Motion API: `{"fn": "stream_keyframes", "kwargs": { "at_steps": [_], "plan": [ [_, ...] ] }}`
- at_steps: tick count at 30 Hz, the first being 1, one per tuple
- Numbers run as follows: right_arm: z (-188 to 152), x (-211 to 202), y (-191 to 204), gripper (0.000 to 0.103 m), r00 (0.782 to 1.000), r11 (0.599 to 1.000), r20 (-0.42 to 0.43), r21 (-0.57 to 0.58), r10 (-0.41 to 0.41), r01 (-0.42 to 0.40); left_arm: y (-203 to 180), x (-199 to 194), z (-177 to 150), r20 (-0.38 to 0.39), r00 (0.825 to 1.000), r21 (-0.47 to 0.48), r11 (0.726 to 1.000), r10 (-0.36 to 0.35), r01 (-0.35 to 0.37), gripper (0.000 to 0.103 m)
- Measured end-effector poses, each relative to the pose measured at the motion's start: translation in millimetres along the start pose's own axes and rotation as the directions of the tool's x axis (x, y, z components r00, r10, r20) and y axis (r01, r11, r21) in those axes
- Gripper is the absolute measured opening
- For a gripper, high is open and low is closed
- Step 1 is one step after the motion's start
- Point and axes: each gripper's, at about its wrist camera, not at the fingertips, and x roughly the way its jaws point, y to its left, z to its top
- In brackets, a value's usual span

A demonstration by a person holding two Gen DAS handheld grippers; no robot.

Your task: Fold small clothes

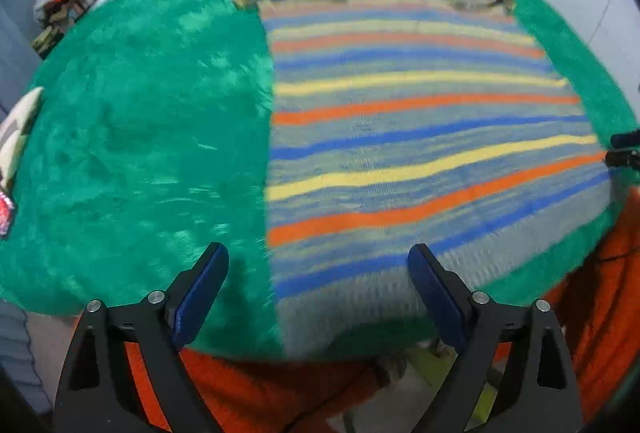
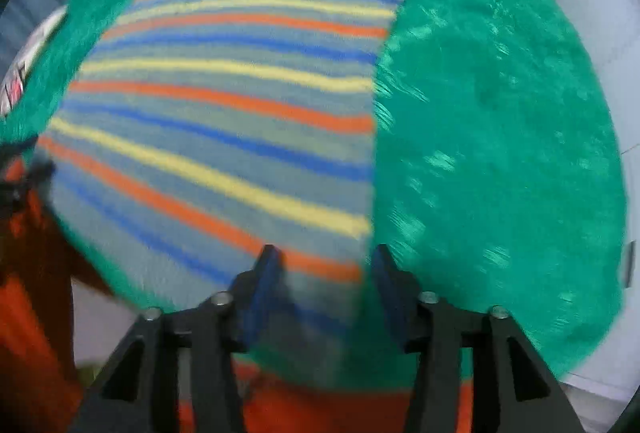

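Both handheld tools look alike: the left gripper [image 1: 318,265] and the right gripper [image 2: 324,265] each have matte black angular arms with triangular cut-outs, round silver screws at the joints, and dark blue pads lining the fingers. The person wears orange-red clothing [image 1: 280,393].

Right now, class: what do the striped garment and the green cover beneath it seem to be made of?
Striped garment: looks like knitted wool or acrylic yarn, matte, with soft fuzzy stripe edges, though blur hides the stitches. Green cover: seems a plush, fleecy synthetic pile, slightly glossy, with lighter streaks where the nap catches light.
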Motion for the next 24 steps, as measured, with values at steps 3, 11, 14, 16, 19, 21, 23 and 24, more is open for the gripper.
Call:
{"fn": "stream_keyframes", "kwargs": {
  "at_steps": [3,11,14,16,19,21,23,24],
  "plan": [
    [13.8,-39.9,-28.1,0.055,0.994,0.991,0.006,-0.081,-0.107,0.108,19.0,-32.5,-3.8,0.078,0.996,-0.048,0.998,0.036,-0.033,0.094],
    [143.3,-52.6,-12.9,0.061,0.960,0.913,0.270,-0.370,-0.070,0.170,63.1,-48.5,13.8,0.100,0.990,-0.281,0.957,0.097,-0.065,0.094],
    [191.4,-8.9,19.8,0.061,0.953,0.901,0.301,-0.421,0.033,0.102,70.7,-54.8,8.8,0.083,0.989,-0.325,0.942,0.119,-0.086,0.094],
    [215.8,24.6,41.3,0.061,0.950,0.902,0.309,-0.421,0.042,0.098,74.6,-62.4,2.2,0.080,0.985,-0.339,0.934,0.151,-0.115,0.094],
    [246.2,67.1,54.3,0.049,0.950,0.921,0.312,-0.365,-0.014,0.134,82.0,-64.3,-7.4,0.058,0.984,-0.358,0.923,0.170,-0.138,0.094],
    [256.0,78.9,32.6,0.005,0.960,0.971,0.279,-0.231,0.011,0.056,86.1,-61.7,-12.8,0.028,0.984,-0.367,0.917,0.178,-0.156,0.094],
    [253.8,60.0,-4.1,0.005,0.939,0.998,0.344,-0.062,0.014,0.008,89.6,-61.0,-18.4,0.016,0.984,-0.380,0.911,0.180,-0.160,0.094],
    [246.4,48.4,-28.1,0.005,0.924,0.999,0.383,0.031,0.016,-0.030,90.2,-60.9,-20.8,0.016,0.984,-0.386,0.909,0.175,-0.155,0.094]
  ]
}}
